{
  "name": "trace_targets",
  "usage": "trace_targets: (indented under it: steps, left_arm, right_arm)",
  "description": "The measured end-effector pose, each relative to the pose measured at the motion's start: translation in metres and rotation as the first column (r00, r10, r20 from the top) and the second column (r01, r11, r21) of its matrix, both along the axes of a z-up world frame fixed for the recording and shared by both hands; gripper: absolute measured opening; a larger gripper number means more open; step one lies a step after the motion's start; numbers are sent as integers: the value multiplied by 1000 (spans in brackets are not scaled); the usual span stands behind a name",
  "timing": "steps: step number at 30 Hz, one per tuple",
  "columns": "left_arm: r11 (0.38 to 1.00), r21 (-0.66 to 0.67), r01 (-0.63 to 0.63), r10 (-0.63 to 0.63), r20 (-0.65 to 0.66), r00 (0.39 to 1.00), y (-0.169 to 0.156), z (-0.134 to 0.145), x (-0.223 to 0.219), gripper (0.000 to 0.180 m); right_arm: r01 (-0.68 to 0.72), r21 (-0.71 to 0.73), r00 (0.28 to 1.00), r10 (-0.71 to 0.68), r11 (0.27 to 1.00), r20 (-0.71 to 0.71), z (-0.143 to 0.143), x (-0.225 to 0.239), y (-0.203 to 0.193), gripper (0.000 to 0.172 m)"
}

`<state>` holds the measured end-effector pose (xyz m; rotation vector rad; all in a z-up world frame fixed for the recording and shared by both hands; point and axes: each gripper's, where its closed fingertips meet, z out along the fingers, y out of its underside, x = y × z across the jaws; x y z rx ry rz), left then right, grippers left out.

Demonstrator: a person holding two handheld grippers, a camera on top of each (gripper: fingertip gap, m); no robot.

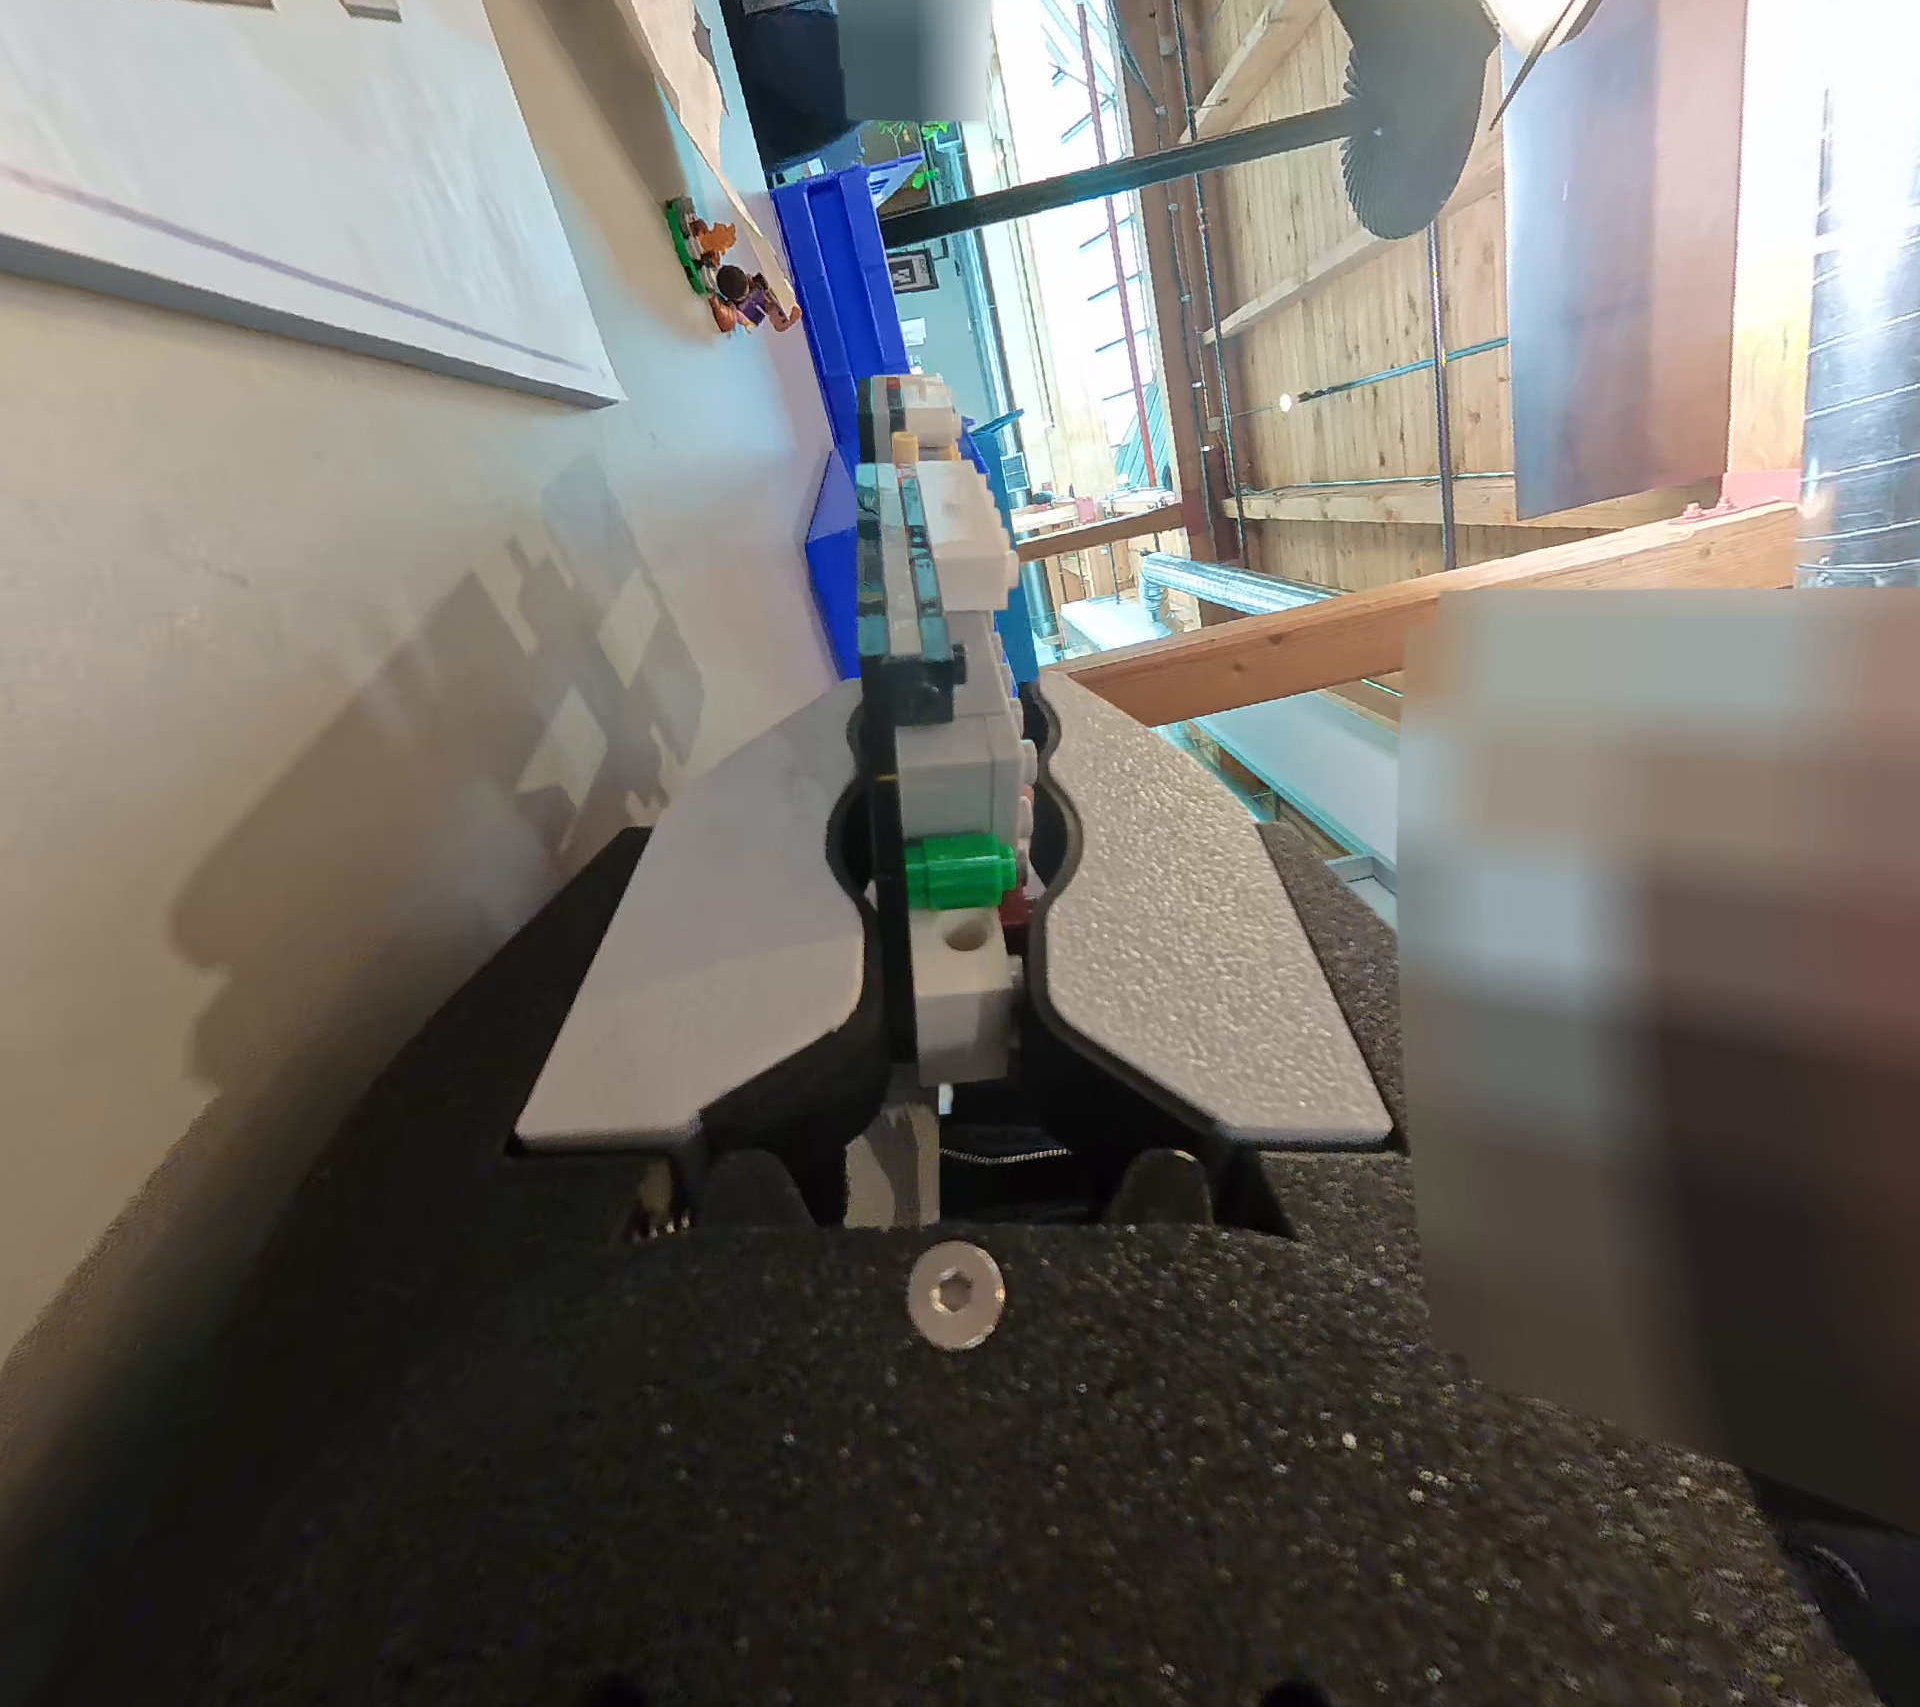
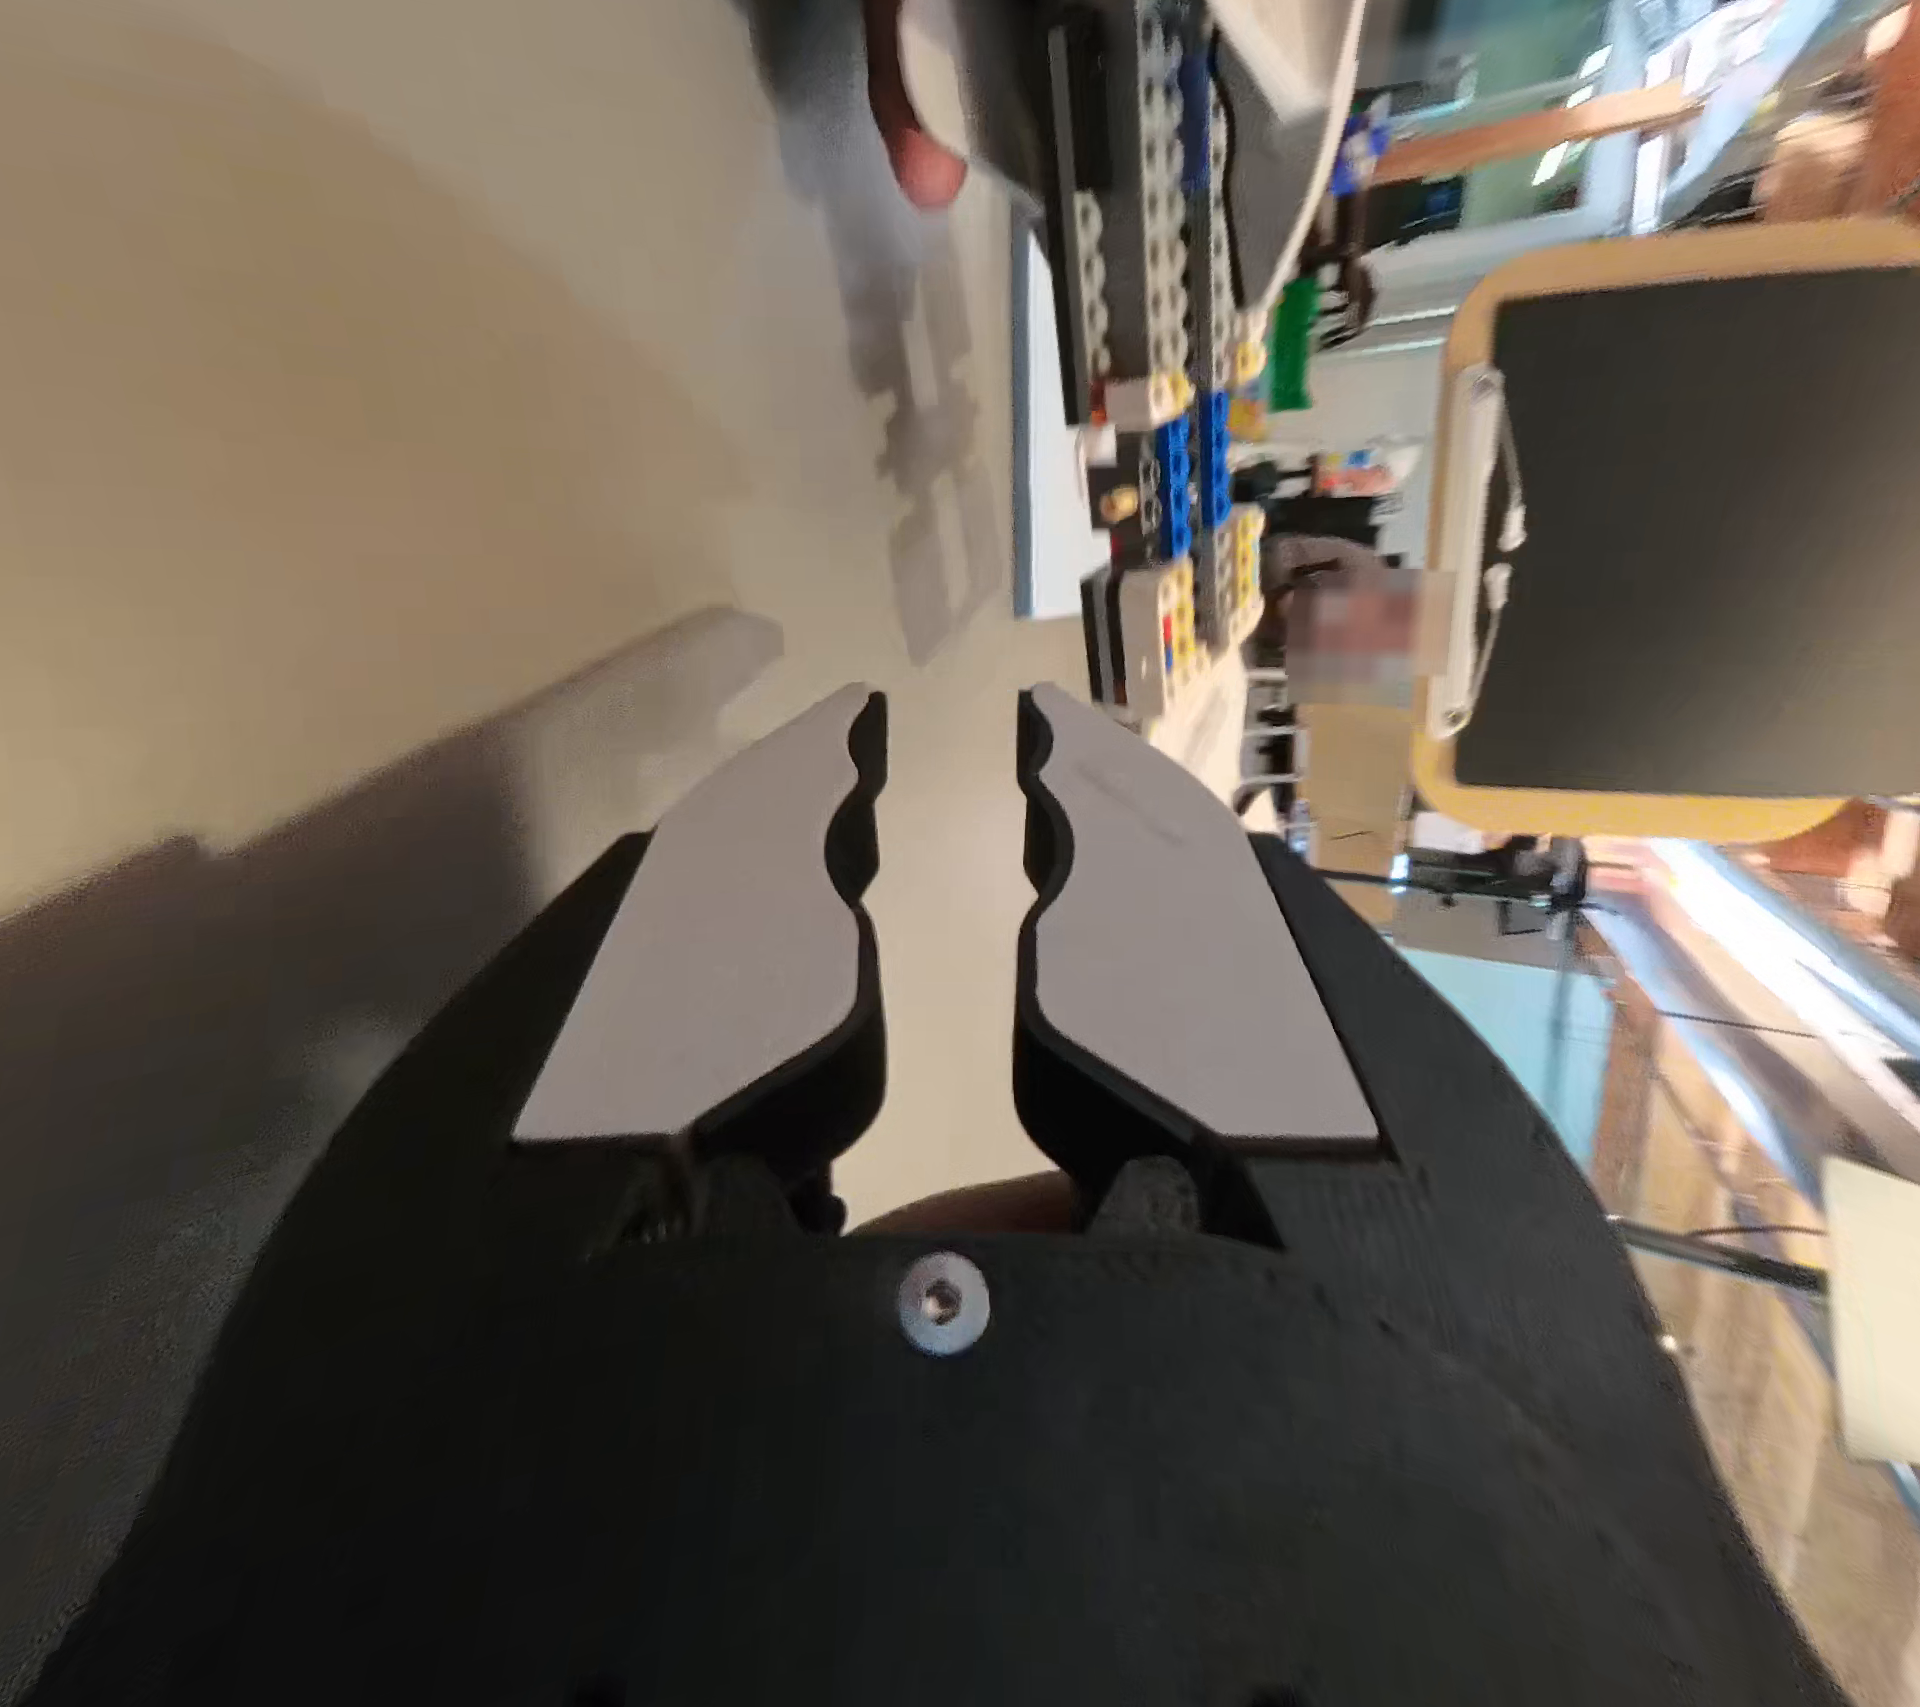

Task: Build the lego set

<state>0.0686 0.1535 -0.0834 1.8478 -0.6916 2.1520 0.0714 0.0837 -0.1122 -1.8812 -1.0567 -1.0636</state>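
open instruction booklet [image 1: 260,130] far left on the table, print unreadable | left gripper [image 1: 951,701] clamped on a grey-black toy-brick model [image 1: 940,784], held off the table | blue bins [image 1: 842,286] behind | right gripper [image 2: 951,712] narrowly parted, bare, near the model [image 2: 1164,286]

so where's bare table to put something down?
Bare table runs ahead and left of the open right gripper, out to the brick model. In the left view, table is free below the booklet. Crowded: blue bins and minifigures.
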Motion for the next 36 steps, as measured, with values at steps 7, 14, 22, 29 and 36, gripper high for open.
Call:
trace_targets:
  steps: [7,14,22,29,36]
  left_arm:
    - [999,17,-35,35,7,999,3,1,-1,24]
    - [998,47,-46,45,18,999,2,2,-2,24]
    - [999,34,-27,26,30,999,1,4,-3,24]
    - [1000,16,-14,13,37,999,1,4,-3,24]
    - [1000,27,-15,14,41,999,0,5,-4,24]
  right_arm:
    - [157,-160,985,-166,975,-49,75,88,-87,23]
    - [110,-559,991,-132,822,1,33,232,-191,24]
    - [-65,-704,956,-159,707,-247,-20,248,-218,25]
    - [-136,-780,920,-214,610,-328,-39,246,-222,20]
    - [-125,-817,908,-268,563,-323,-38,247,-222,12]
